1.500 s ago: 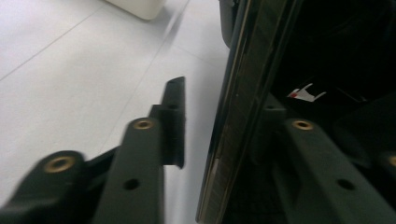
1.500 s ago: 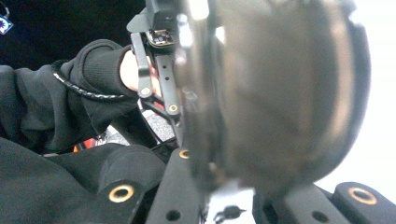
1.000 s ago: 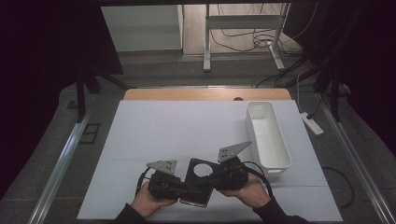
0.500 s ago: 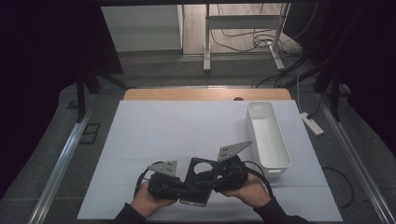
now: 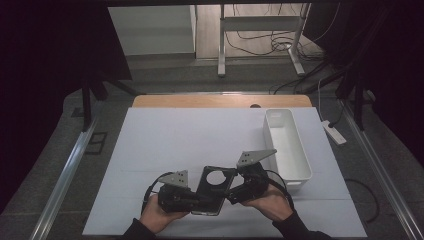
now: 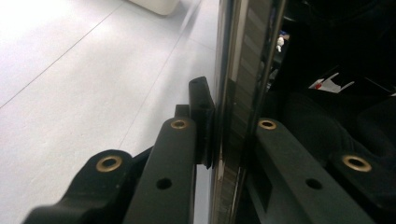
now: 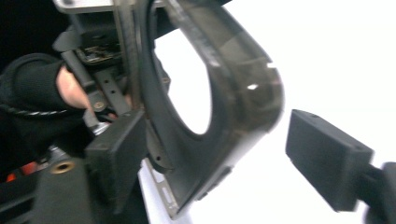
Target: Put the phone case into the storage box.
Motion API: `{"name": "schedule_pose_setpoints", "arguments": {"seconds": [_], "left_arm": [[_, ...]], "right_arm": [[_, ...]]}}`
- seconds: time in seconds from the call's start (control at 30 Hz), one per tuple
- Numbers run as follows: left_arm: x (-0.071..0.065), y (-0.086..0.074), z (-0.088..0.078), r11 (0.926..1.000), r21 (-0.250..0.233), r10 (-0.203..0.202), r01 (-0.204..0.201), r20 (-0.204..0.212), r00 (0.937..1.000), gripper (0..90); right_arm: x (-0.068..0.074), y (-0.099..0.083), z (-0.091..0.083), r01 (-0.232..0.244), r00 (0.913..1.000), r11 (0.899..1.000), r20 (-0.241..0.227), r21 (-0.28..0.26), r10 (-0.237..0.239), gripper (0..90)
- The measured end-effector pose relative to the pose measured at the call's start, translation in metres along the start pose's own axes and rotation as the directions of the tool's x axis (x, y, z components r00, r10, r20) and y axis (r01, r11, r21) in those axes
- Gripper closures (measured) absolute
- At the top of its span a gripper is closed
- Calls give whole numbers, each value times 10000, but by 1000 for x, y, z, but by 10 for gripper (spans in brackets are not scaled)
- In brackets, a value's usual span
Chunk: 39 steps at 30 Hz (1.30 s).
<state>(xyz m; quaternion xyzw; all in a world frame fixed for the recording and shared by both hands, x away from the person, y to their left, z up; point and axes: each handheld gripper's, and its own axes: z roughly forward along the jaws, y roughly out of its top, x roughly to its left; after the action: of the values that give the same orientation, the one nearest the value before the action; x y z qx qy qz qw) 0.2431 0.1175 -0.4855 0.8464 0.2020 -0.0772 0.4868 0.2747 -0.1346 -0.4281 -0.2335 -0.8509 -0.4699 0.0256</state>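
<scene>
The left hand-held gripper [image 5: 202, 199] is clenched on the edge of a dark phone case [image 5: 214, 184], its pads pinching the thin glossy wall in the left gripper view. The right hand-held gripper [image 5: 231, 194] has just been opening: in the right gripper view its jaws stand apart with the case between them, one pad [image 7: 116, 154] against the case wall, the other [image 7: 327, 158] clear of it. The case, with a round cutout, is held just above the white table [image 5: 165, 145] near its front edge. A white bin [image 5: 287, 145] stands to the right. No writing is readable on anything.
</scene>
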Motion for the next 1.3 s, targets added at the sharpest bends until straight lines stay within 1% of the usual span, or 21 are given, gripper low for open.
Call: {"name": "schedule_pose_setpoints", "arguments": {"seconds": [0.07,0.1,0.2,0.27,0.33,0.4,0.47,0.5,0.57,0.63,0.73,0.77,0.8,0.87,0.9,0.97,1.0,1.03,1.07,1.2,1.3], "left_arm": [[0,0,-1,10000,-20,-26,26,-143,9999,845],[0,0,-1,10000,-36,-90,89,-313,9995,844],[0,-1,-2,9997,-96,-223,217,-663,9976,845],[0,-1,-3,9994,-134,-337,328,-783,9964,844],[1,-1,-3,9987,-194,-482,466,-932,9945,844],[1,-2,-4,9982,-225,-571,548,-1194,9912,844],[1,-2,-4,9977,-248,-659,629,-1480,9868,844],[1,-2,-4,9976,-214,-688,661,-1755,9821,844],[2,-2,-4,9972,-220,-743,715,-1806,9807,844],[2,-3,-4,9956,-309,-931,886,-2100,9733,844],[3,-3,-4,9953,-224,-963,937,-2471,9642,844],[3,-3,-4,9953,-224,-963,937,-2471,9642,844],[3,-4,-4,9949,-229,-1010,985,-2660,9587,844],[3,-4,-4,9948,-174,-1010,1002,-2843,9534,844],[3,-4,-4,9948,-174,-1010,1002,-2843,9534,844],[3,-4,-4,9941,-180,-1077,1073,-3029,9469,844],[3,-4,-4,9933,-200,-1142,1137,-3148,9423,844],[3,-4,-4,9933,-200,-1142,1137,-3148,9423,844],[4,-4,-4,9930,-174,-1162,1168,-3205,9401,844],[3,-4,-3,9929,-181,-1170,1173,-3157,9416,844],[3,-4,-2,9929,-153,-1168,1178,-3047,9453,844]], "right_arm": [[0,1,-1,-37,9998,10000,184,-3,37,132],[-1,1,-2,-75,9991,10000,424,-3,75,90],[-3,2,-3,-186,9981,9998,591,-18,187,50],[-4,2,-5,-211,9968,9997,768,-117,219,29],[-5,2,-7,-180,9940,9995,1078,-267,208,0],[-5,2,-9,-101,9903,9989,1379,-452,163,0],[-7,2,-12,-29,9883,9981,1519,-612,122,0],[-7,2,-13,-11,9867,9979,1622,-651,117,0],[-7,2,-14,-4,9847,9972,1735,-745,133,0],[-8,2,-15,51,9837,9972,1795,-749,84,0],[-8,2,-16,166,9808,9975,1949,-688,-28,0],[-9,2,-16,146,9812,9977,1930,-656,-17,0],[-9,2,-16,118,9811,9980,1936,-619,4,0],[-10,2,-17,28,9813,9982,1924,-603,89,0],[-11,2,-17,4,9806,9980,1958,-627,120,0],[-11,2,-18,-1,9790,9978,2034,-657,135,0],[-12,2,-19,-127,9768,9971,2124,-753,285,0],[-12,2,-19,-127,9768,9971,2124,-753,285,0],[-13,2,-19,-189,9758,9967,2158,-787,355,0],[-15,1,-19,-299,9735,9968,2241,-736,457,0],[-15,1,-19,-328,9742,9968,2206,-730,482,0]]}}
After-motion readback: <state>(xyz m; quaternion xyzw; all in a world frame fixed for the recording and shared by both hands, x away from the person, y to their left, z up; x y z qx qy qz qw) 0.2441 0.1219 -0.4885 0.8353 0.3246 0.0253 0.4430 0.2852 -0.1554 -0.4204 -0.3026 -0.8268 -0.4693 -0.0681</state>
